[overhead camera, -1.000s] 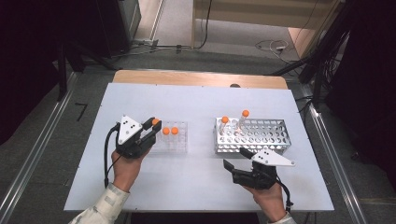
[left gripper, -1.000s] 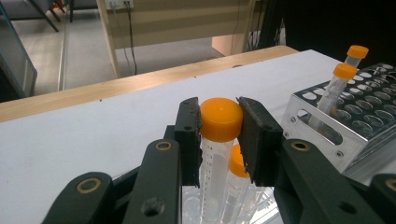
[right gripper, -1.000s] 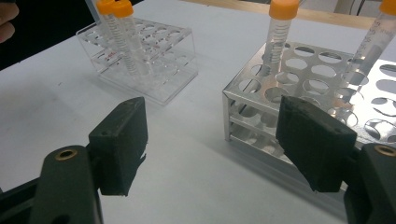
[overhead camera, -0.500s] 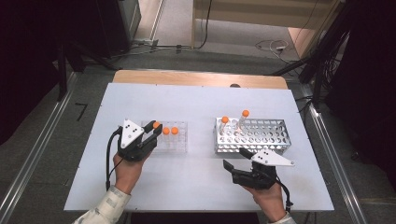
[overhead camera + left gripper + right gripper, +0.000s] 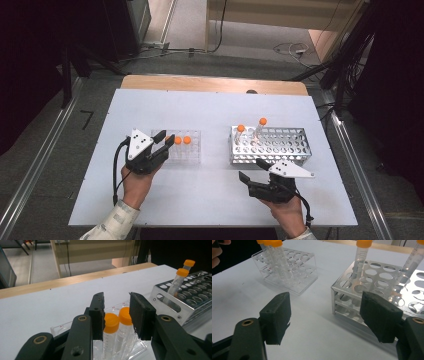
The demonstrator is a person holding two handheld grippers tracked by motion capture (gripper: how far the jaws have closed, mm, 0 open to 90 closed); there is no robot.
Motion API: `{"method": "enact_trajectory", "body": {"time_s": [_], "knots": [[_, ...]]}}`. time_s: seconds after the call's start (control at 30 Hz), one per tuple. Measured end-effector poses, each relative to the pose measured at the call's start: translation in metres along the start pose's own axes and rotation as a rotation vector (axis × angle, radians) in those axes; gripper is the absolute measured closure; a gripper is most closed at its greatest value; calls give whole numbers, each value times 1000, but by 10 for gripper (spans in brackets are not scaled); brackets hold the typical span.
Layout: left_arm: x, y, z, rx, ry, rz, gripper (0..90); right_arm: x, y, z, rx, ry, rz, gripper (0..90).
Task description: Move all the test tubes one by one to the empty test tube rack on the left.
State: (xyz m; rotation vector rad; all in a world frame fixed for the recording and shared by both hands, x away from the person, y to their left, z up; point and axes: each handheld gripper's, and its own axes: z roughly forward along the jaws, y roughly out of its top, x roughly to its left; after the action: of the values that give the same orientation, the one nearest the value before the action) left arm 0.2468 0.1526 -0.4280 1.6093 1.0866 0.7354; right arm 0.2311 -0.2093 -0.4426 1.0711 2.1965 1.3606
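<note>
While the left gripper (image 5: 163, 143) hangs at the near left corner of the clear rack (image 5: 192, 150) on the white desk (image 5: 210, 107), its jaws have just been opening, and the left gripper view shows what the high view can't: an orange-capped tube (image 5: 110, 326) standing between the two black pads, its cap just against the left pad and clear of the right one, so the jaws stand slightly apart and not clamped. A second orange-capped tube (image 5: 124, 320) stands right behind it in the same clear rack. From above, the orange caps read as small dots in that rack's near-left rows, nothing more. Moving right across the desk, the metal rack (image 5: 280, 145) sits well apart from the clear one, with two capped tubes (image 5: 241, 131) leaning in its far left holes; the high view gives their spot in the grid, while the right gripper view shows the graduations on their sides. Further right and nearer the person, the right gripper (image 5: 252, 172) hovers just in front of the metal rack's near edge, jaws wide apart with bare desk between them, touching nothing.
</note>
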Motion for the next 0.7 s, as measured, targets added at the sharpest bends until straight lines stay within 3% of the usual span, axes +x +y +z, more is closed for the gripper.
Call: {"method": "enact_trajectory", "body": {"time_s": [0.1,0.27,0.43,0.7], "knots": [[-1,1,-2,1,-19,-13,609,-1,0,0,2,-3,4,238],[0,2,-7,16,-72,-64,424,-3,0,1,0,-16,6,239],[-7,-2,-15,31,-92,-79,248,-9,1,3,-14,-50,15,244],[-21,-13,-30,28,-101,-55,214,-25,8,13,-38,-155,28,265]]}}
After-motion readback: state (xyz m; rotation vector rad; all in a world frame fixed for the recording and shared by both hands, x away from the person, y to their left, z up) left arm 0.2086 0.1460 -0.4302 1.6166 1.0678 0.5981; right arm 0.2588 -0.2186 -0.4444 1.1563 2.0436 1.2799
